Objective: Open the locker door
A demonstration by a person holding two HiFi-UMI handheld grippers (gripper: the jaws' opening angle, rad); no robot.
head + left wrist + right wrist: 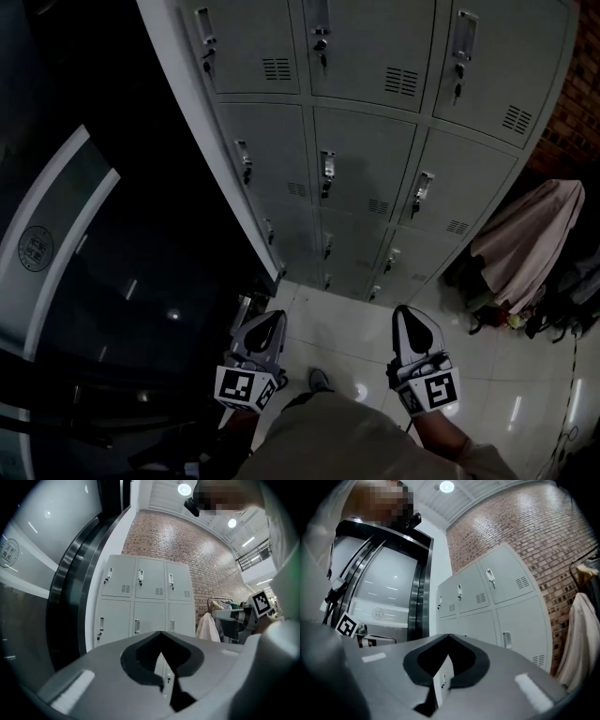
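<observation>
A bank of grey metal lockers (366, 169) stands ahead, all doors closed, each with a small handle and lock such as the handle (327, 166) on the middle door. My left gripper (274, 319) and right gripper (403, 312) hang side by side low in the head view, well short of the lockers. The left gripper (161, 632) points at the lockers (150, 602), its jaws meeting at the tips with nothing between them. The right gripper (448, 635) is likewise shut and empty, with the lockers (487, 602) beyond it.
A dark curved glass partition (56, 244) with a steel frame fills the left. A pale garment (530, 239) hangs at the right above bags (553, 314) on the floor. A brick wall (577, 112) lies behind the lockers. White tiled floor (347, 337) runs between me and the lockers.
</observation>
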